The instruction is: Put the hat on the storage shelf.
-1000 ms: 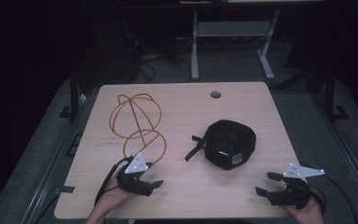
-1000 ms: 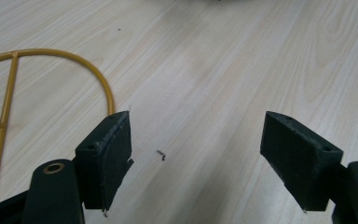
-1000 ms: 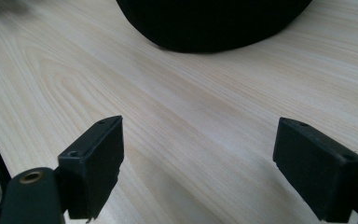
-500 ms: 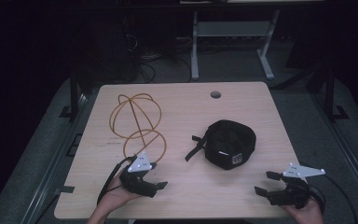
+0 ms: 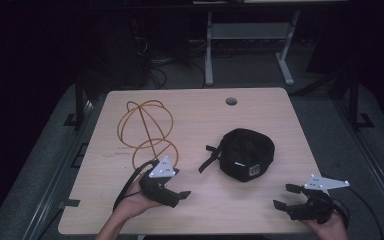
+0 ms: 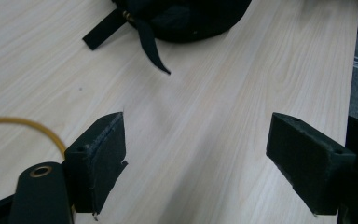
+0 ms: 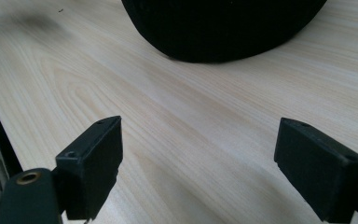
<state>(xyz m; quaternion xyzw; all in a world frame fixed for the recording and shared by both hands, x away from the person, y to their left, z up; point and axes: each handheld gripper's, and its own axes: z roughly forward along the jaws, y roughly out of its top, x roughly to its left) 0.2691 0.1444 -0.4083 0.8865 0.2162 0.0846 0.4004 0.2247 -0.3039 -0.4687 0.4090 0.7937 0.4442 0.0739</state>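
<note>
Centrally, black cap [image 5: 244, 154] lies between both claws.

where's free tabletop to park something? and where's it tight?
Free: the far right corner past the black cap, the strip between the grommet hole and the cap, and the near edge between the left gripper and right gripper. Tight: left side, where the orange wire frame sits against the left gripper.
</note>
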